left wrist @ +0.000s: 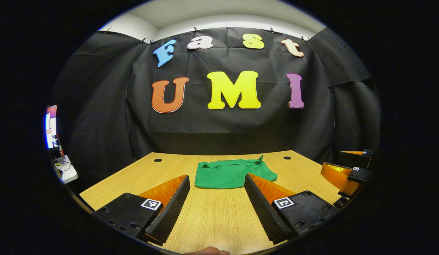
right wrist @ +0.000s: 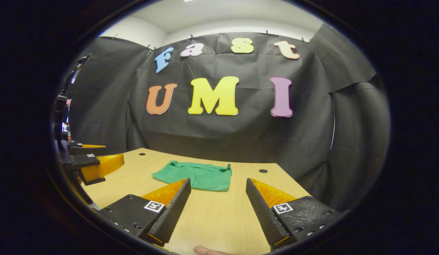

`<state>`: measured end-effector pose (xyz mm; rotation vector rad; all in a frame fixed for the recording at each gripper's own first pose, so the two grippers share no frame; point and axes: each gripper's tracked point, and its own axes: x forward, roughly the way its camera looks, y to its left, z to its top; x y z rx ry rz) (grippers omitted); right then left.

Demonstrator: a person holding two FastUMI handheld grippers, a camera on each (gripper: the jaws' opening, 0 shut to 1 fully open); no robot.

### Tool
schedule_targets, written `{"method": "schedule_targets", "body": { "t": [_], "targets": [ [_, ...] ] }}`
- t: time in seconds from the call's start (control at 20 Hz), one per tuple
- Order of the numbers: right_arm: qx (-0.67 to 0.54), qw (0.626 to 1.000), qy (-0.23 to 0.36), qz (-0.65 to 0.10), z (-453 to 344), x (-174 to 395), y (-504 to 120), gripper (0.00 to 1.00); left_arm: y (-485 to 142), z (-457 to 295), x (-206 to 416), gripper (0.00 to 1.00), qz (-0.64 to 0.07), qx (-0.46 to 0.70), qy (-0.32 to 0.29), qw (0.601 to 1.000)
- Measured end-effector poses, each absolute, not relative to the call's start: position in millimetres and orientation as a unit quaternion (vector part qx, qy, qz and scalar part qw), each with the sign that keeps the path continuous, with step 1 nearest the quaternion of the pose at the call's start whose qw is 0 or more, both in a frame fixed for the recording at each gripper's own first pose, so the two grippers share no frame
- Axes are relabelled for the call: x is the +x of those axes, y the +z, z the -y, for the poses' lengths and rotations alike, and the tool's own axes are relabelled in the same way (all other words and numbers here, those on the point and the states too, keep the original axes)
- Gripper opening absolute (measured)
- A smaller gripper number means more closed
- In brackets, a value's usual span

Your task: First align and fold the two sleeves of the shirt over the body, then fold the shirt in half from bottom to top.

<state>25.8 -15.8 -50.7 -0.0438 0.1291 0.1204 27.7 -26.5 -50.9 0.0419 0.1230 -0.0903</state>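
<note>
Two handheld grippers are in front of me, both raised over a pale wooden table [left wrist: 212,216] inside a booth hung with black cloth. Through the left gripper view, my left gripper [left wrist: 217,180] has its two ribbed fingers spread wide apart, with nothing between them but bare tabletop. Beyond the fingertips lies the green fabric shirt [left wrist: 230,173], folded into a compact, roughly rectangular bundle and resting flat near the middle of the table, toward the far edge. Its right edge is partly covered by my left gripper's right finger in this view. At the right rim of the same view I can see the right gripper [left wrist: 343,170], off to the side of the shirt and apart from it. Through the right gripper view, my right gripper [right wrist: 217,184] is likewise opened wide and holds nothing; the shirt [right wrist: 198,175] sits ahead and slightly left of its fingers, untouched. The left gripper [right wrist: 95,164] appears at the left rim of that view, near the table's left side. A fingertip [right wrist: 209,250] of the person's hand shows at the bottom edge. Two small dark round holes [left wrist: 158,160] mark the table's far corners.
</note>
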Motion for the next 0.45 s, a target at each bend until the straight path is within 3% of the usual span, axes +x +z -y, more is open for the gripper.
{"method": "schedule_targets", "body": {
  "t": [0.45],
  "targets": [
    [-0.019, 0.996, 0.059, -0.07, 15.4, 28.8, -55.3, 0.95, -56.5, 31.0, 26.7, 0.99, -0.07, 0.022, -0.051, 0.996]
  ]
}}
